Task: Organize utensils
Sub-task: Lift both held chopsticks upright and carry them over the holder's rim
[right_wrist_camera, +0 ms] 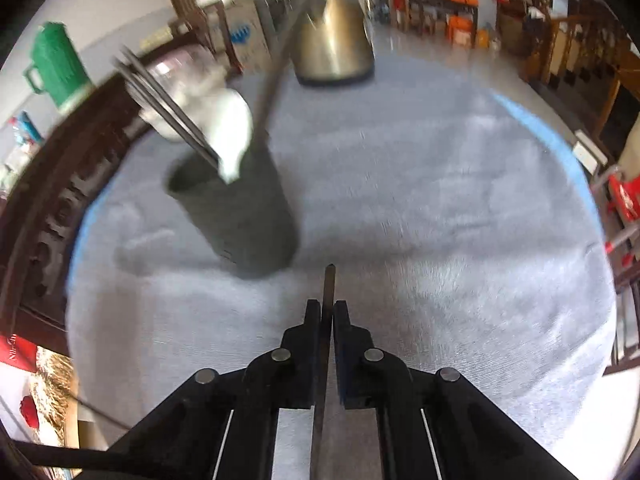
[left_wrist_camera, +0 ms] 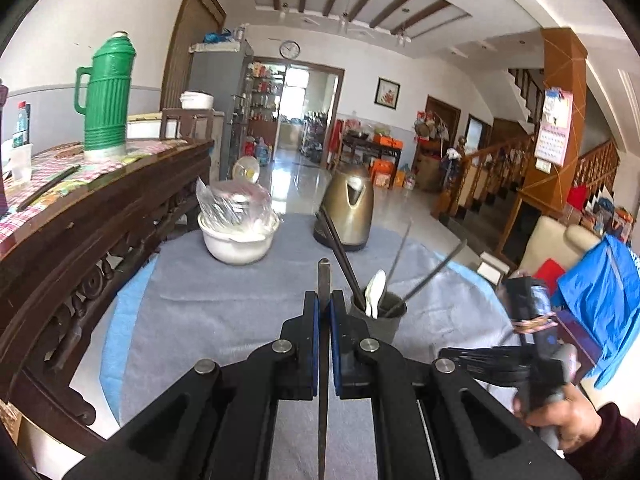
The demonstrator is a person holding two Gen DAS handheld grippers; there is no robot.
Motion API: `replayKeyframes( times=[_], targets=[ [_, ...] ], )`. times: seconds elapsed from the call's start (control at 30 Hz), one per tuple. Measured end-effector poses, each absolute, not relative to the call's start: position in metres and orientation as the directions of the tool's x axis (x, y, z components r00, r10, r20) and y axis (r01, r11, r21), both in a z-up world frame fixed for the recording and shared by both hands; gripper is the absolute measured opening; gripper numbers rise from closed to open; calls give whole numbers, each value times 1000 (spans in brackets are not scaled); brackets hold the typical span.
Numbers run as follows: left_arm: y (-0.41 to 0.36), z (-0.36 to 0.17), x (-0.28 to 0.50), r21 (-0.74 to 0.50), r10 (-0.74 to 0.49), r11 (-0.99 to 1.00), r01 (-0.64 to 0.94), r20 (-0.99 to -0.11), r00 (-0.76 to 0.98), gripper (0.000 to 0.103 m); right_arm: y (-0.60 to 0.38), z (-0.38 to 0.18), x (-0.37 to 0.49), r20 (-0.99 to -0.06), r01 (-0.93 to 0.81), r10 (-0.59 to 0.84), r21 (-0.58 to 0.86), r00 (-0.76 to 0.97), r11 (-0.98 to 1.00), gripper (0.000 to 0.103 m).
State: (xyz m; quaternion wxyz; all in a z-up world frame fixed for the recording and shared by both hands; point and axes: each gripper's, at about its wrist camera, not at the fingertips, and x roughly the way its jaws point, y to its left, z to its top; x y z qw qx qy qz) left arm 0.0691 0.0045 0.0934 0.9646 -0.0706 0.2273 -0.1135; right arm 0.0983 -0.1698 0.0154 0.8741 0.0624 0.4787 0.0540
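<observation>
Grey cloth covers the surface point(right_wrist_camera: 440, 200); a dark holder point(right_wrist_camera: 240, 216) stands on it, already containing chopsticks and a white spoon point(right_wrist_camera: 234, 132). Left gripper point(left_wrist_camera: 324, 304) and right gripper point(right_wrist_camera: 328, 308) each have jaws clamped on one chopstick point(left_wrist_camera: 324, 280). Risk: a misaligned insertion could strike the rim and tip the holder.

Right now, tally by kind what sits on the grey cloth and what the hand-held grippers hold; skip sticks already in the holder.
Kettle: 1
White bowl: 1
Holder: 1
White spoon: 1
Held chopsticks: 2, left hand-held gripper, right hand-held gripper
Total: 6
</observation>
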Motion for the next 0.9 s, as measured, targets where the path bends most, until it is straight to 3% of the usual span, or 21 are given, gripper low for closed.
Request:
replayKeyframes(
  times=[0.3, 0.43, 0.57, 0.9],
  targets=[
    [13, 118, 76, -218, -232, 963, 161, -358, 904, 6, -162, 103, 57, -636, -84, 194, 199, 747, 976, 7],
    [13, 118, 71, -219, -239, 961, 171, -340, 909, 6, -159, 85, 75, -719, -64, 202, 215, 665, 974, 9],
    [7, 106, 69, -202, -242, 963, 179, -356, 903, 6, -169, 20, 111, -867, 2, 229, 256, 443, 967, 18],
    [-3, 81, 71, -150, -232, 971, 188, -388, 892, 6, -156, -50, 155, -960, 48, 140, 156, 243, 987, 19]
  ],
)
